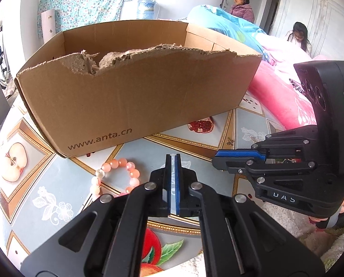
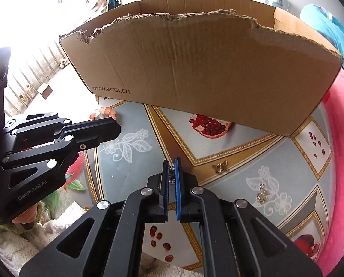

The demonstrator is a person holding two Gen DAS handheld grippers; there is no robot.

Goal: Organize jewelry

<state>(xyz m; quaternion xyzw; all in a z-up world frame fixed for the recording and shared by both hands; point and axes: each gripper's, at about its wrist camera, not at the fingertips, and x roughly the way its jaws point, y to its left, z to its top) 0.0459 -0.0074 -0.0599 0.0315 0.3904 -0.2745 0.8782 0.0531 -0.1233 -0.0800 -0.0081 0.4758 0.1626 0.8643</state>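
Item: small silver chain piece (image 2: 171,174), pinched between the pads of your right gripper (image 2: 171,177), near side of the cardboard box (image 2: 206,73). Step in hand: pickup made (box drop likely pending). Next: lift over the torn near wall. Left gripper (image 1: 174,175): jaws pressed together, empty, beside the pink bead bracelet (image 1: 115,173). Butterfly charm (image 2: 220,167) awaits.

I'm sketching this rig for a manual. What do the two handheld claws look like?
Both are matte black linkage frames with silver pivot pins and blue finger pads. The left claw carries "GenRobot.AI" in pale lettering on its side. The right claw has a black camera housing above it with a small green light.
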